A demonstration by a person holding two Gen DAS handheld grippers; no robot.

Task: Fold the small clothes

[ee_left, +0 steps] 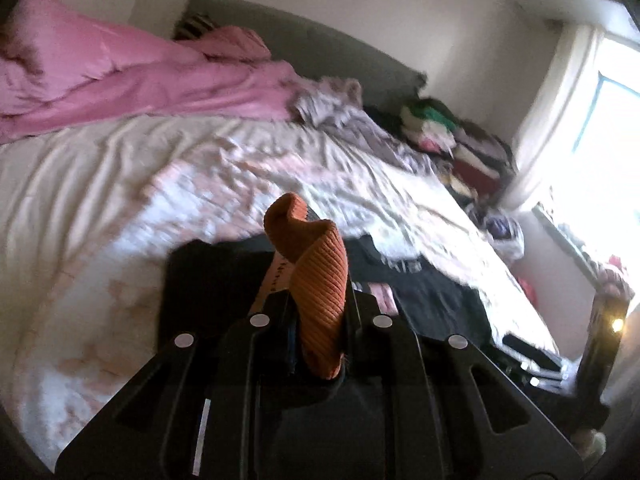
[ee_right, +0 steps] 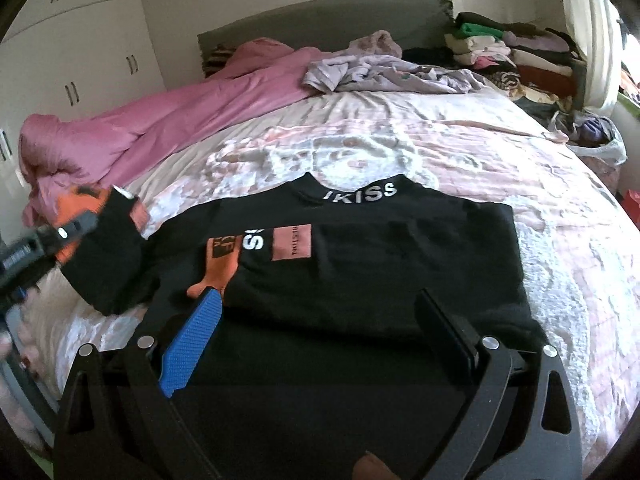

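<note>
Left gripper (ee_right: 100,216) pinching orange sleeve cuff (ee_left: 316,276) at bed's (ee_right: 560,240) left edge — black shirt (ee_right: 380,272) stretching rightward beneath spread, empty right gripper (ee_right: 320,320).

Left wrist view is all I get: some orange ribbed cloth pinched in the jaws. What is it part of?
Observer: That is the orange cuff of a sleeve on a black shirt, which lies spread flat on the bed.
Operator: Anything printed on it?
Observer: White lettering runs across the collar.
Operator: And the other tool?
Observer: The right gripper hovers over the shirt's near end, jaws wide open, gripping nothing.
</note>
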